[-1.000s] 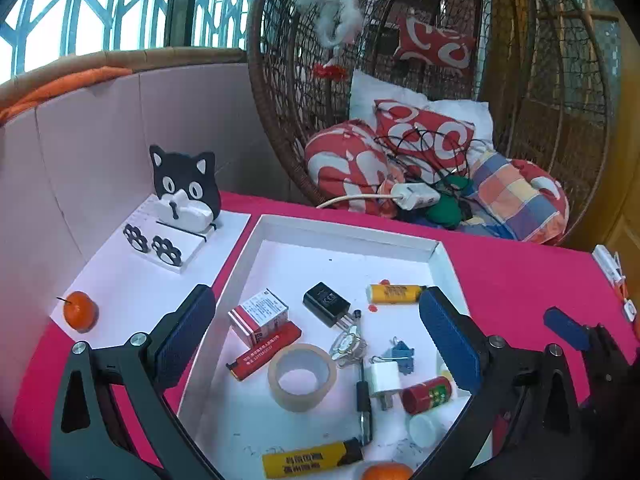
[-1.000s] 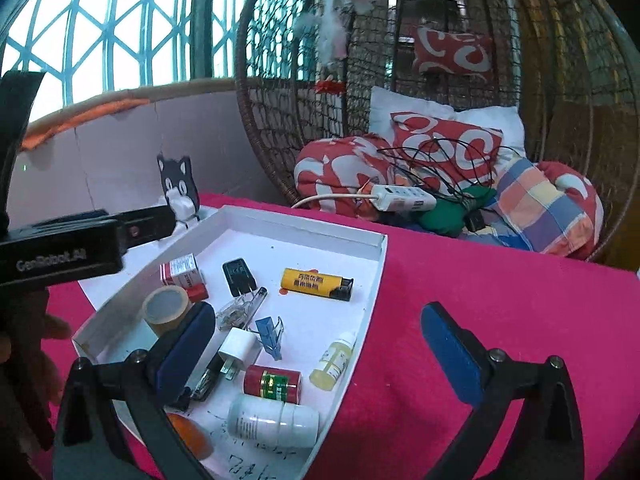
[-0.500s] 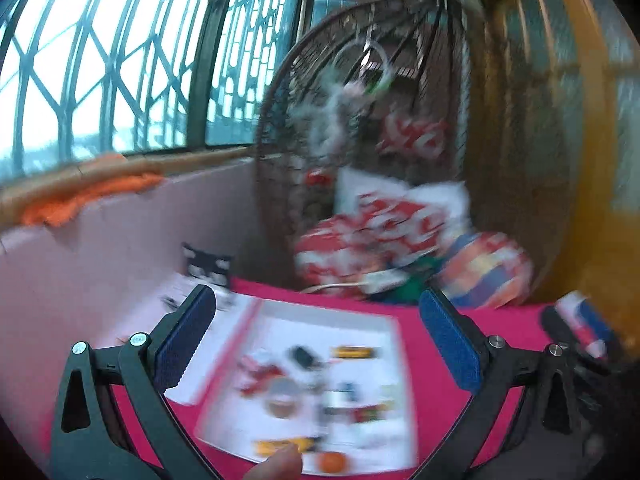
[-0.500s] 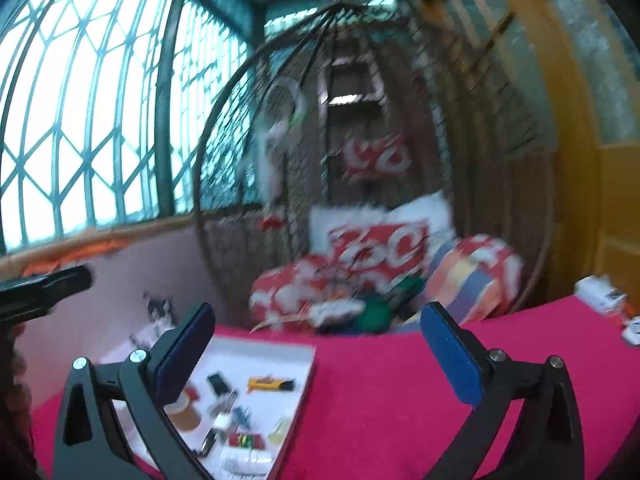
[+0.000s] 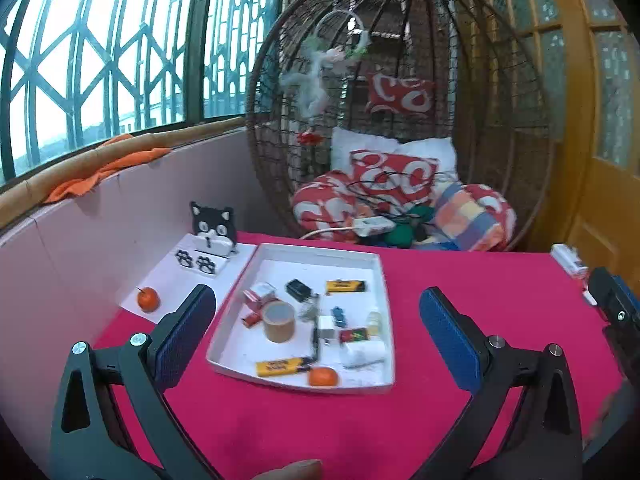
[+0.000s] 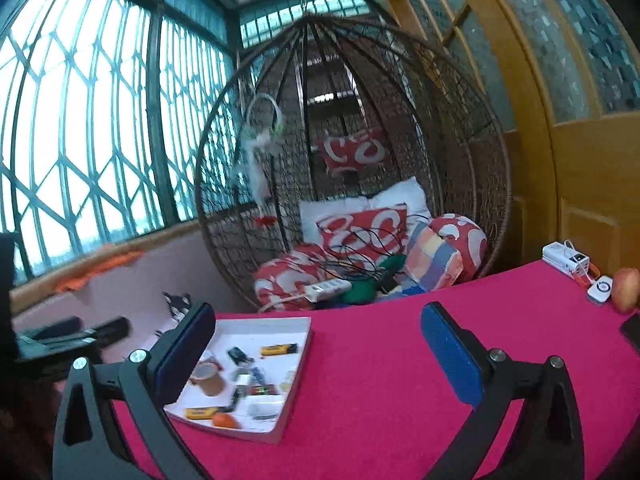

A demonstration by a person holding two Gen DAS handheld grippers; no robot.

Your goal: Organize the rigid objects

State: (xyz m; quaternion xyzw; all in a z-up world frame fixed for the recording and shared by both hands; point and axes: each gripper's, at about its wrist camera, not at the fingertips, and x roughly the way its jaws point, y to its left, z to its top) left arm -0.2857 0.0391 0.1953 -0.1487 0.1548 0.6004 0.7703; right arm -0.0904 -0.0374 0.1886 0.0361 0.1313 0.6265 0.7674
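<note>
Clearly both the left gripper [image 5: 316,328] and right gripper [image 6: 318,344] gape wide, empty, above the white tray [image 5: 382,276]; its tape roll [image 5: 279,321] (stiff, light) probably suits an outer-wall pinch.

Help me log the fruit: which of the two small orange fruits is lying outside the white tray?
The orange fruit with the stem, resting on the white paper sheet left of the white tray. The other orange fruit lies inside the tray's near edge.
</note>
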